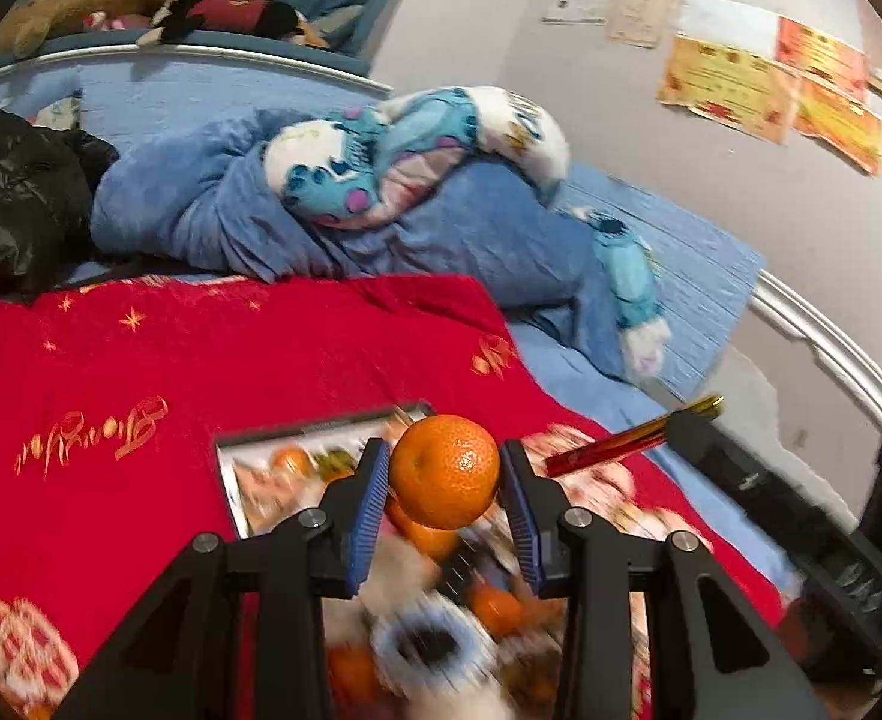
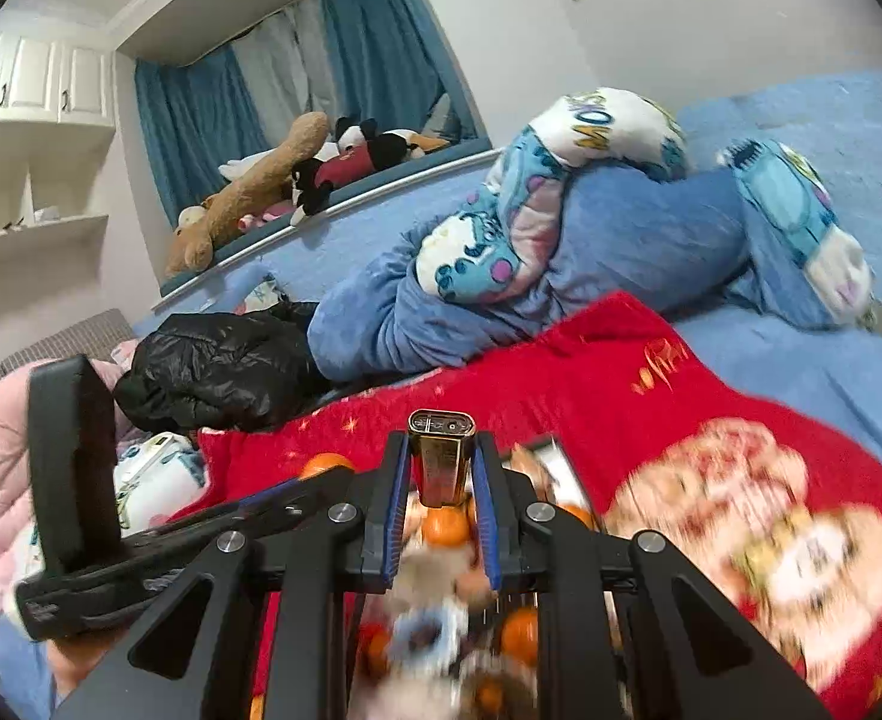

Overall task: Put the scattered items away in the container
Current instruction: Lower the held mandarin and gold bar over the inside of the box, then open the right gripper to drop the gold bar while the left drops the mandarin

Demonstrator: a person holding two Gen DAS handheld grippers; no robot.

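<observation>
So we're holding two things at once right now. Our left gripper (image 1: 446, 480) is keeping its fingers (image 1: 368, 501) partly spread and pressing on a tangerine (image 1: 444, 470), and our right gripper (image 2: 441, 492) is squeezing its fingers (image 2: 394, 501) nearly together on a gold lighter (image 2: 441, 456) that's standing upright between them.

Just below both, we're looking down on the container (image 1: 234, 468), a shallow tray sitting on the red blanket (image 1: 141, 408) on the bed (image 1: 693, 276). It's already carrying several tangerines plus some blurry stuff we can't make out. We're guessing we're a good way through: a fair bit is in, these two are still in the air and waiting to be dropped. Whether anything else is still lying loose around the blanket, we can't tell from here.
</observation>
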